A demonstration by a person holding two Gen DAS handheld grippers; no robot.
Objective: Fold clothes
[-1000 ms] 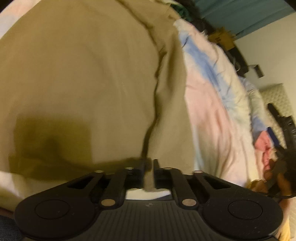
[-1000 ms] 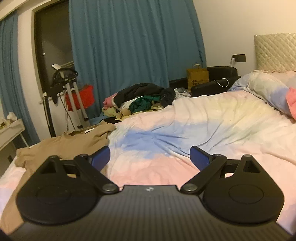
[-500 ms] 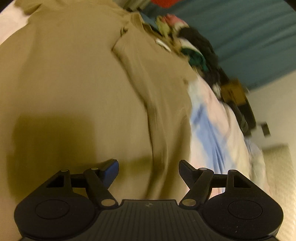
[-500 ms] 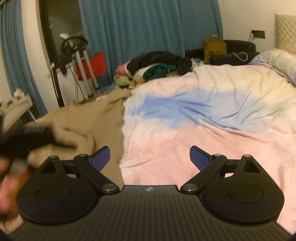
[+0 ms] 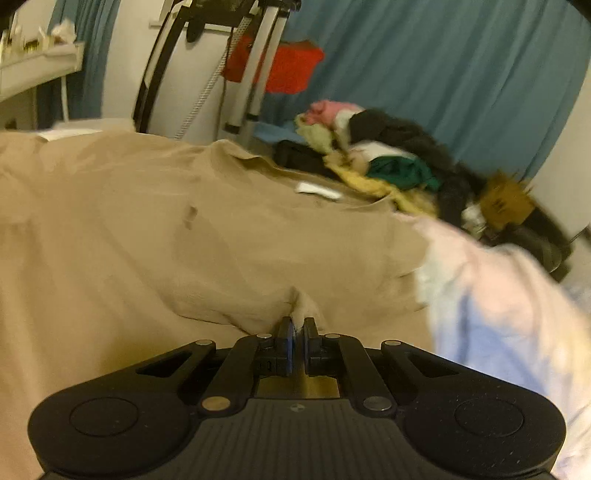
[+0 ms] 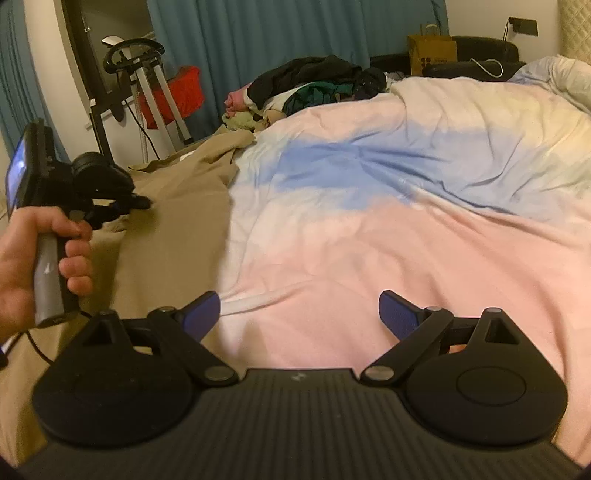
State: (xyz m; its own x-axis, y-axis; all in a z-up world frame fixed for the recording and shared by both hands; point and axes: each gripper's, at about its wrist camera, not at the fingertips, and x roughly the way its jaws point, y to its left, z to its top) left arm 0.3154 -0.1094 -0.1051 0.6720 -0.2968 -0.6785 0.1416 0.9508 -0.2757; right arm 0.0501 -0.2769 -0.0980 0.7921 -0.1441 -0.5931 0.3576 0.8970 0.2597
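A large tan garment (image 5: 155, 229) lies spread over the left part of the bed. My left gripper (image 5: 298, 325) is shut on a pinched fold of that tan cloth, which bunches up just ahead of the fingertips. In the right wrist view the same tan garment (image 6: 173, 229) lies at the left, and a hand (image 6: 33, 254) holds the left gripper (image 6: 138, 202) low over it. My right gripper (image 6: 299, 306) is open above the pastel duvet (image 6: 388, 229), with nothing between its blue pads.
A pile of mixed clothes (image 6: 306, 88) sits at the far end of the bed, before the blue curtain (image 6: 288, 33). An exercise bike (image 6: 144, 85) with a red item stands at the back left. A brown paper bag (image 6: 430, 53) is at the back right.
My left gripper went from open over the tan garment to shut on a fold of it, and its view tilted up toward the room. The right gripper stayed open, shifting slightly.
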